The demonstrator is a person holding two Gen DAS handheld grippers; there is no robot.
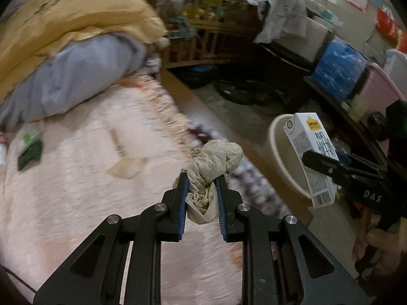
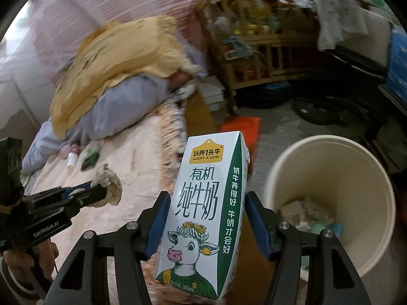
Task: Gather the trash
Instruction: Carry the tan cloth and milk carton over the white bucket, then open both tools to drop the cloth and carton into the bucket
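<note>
Left wrist view, nearest first: left hand-held gripper (image 1: 201, 178) pinched tight on a crumpled beige tissue wad (image 1: 213, 162), carried above the pink bed cover (image 1: 89, 178) near the bed's edge. Right wrist view: right hand-held gripper (image 2: 207, 198) clamped on both sides of an upright milk carton (image 2: 203, 211), small size, cow print, Chinese lettering; carton held just left of the bin's rim, not over the mouth yet. Cream waste bin (image 2: 356, 167) stands on the floor beside the bed; some paper scraps and a bluish-green item already lie at the bottom, so part of the collecting looks done. Both pieces in hand are lifted but neither is dropped; judgement: mid-transfer, release over the bin is the step left for each. Farther back on the bed cover: a green-and-white packet (image 2: 90, 156) and a small white bottle (image 2: 71, 158), both likely trash not yet picked up, plus a brownish stain or flat scrap, unclear which. Beyond these, a yellow quilt (image 2: 114, 63) heaped over grey bedding, then a cluttered wooden crib (image 2: 254, 50). Background blurred.
</note>
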